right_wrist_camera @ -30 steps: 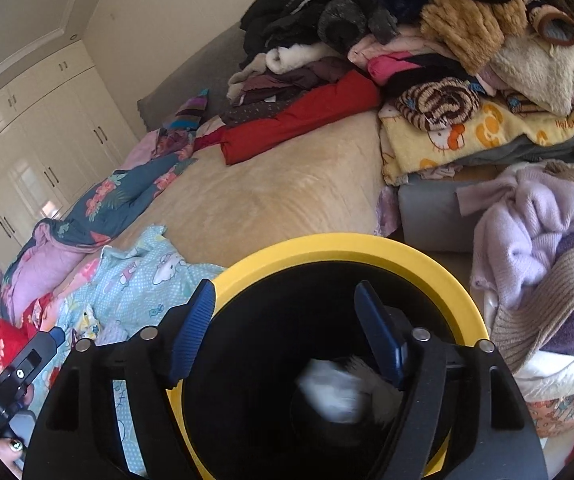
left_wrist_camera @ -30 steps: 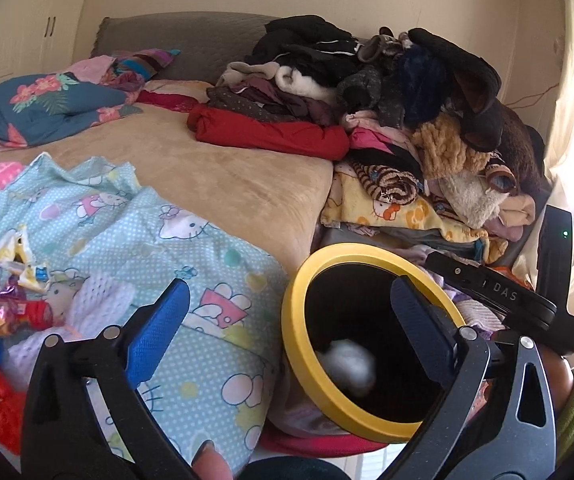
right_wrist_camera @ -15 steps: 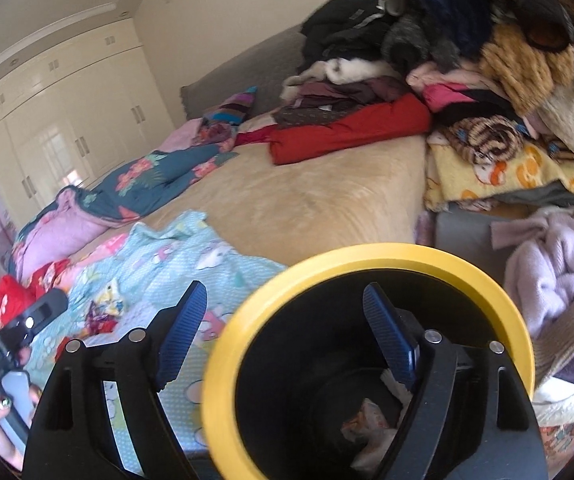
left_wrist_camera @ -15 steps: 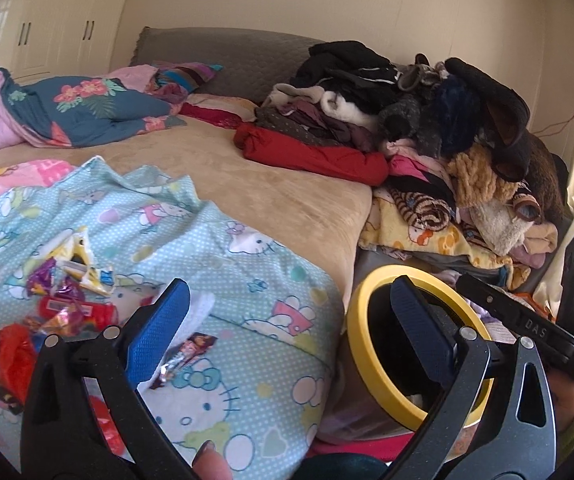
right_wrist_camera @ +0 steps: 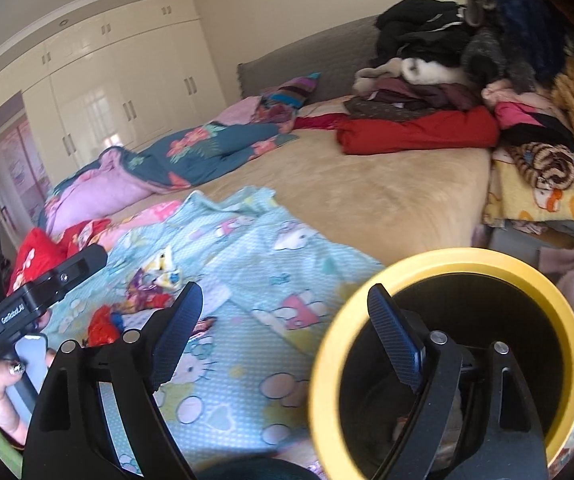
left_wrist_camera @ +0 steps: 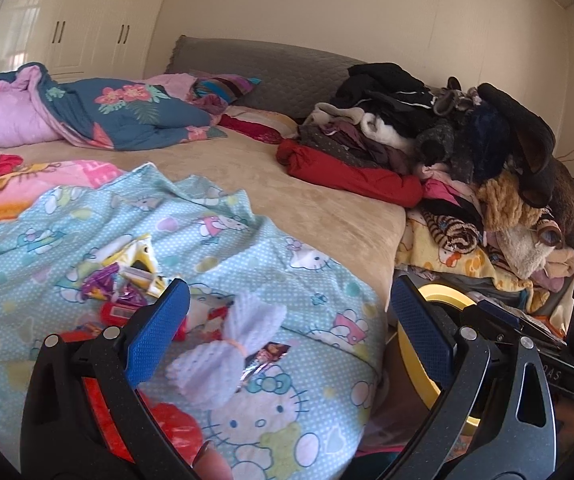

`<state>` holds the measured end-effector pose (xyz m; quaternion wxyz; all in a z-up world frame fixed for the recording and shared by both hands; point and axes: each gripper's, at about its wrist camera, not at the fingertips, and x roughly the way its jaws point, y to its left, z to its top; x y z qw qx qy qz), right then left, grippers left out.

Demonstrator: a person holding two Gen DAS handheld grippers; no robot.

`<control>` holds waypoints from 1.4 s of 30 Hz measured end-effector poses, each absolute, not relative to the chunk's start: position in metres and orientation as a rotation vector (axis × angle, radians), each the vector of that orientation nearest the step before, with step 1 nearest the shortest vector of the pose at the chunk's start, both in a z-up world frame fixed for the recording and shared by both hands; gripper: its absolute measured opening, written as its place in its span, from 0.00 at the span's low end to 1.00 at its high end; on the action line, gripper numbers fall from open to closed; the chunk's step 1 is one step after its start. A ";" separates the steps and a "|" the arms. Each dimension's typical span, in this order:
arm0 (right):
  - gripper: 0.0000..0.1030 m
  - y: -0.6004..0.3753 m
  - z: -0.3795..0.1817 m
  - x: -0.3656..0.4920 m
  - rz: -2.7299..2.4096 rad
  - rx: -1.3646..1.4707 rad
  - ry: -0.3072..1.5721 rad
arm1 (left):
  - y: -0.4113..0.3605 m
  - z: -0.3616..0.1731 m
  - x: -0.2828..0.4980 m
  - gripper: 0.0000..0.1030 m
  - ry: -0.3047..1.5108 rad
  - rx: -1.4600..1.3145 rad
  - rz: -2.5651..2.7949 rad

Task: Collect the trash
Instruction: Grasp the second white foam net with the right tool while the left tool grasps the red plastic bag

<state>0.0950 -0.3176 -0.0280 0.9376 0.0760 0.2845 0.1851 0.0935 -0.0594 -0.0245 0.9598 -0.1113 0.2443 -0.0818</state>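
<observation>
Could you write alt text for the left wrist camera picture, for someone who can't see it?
An open two-finger gripper hovers over a white foam net and bright candy wrappers scattered on a Hello Kitty blanket on a bed. A yellow-rimmed bin sits at the bed's right edge, below a heap of clothes.

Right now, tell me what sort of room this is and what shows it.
Almost certainly a bedroom. A large bed with a grey padded headboard fills the view, built-in wardrobes line the far wall, and a heap of clothes is piled at the bedside.
</observation>
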 end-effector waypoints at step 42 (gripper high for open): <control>0.35 -0.180 -0.122 0.224 0.529 0.168 1.019 | 0.023 -0.104 0.061 0.78 0.812 -0.338 -0.095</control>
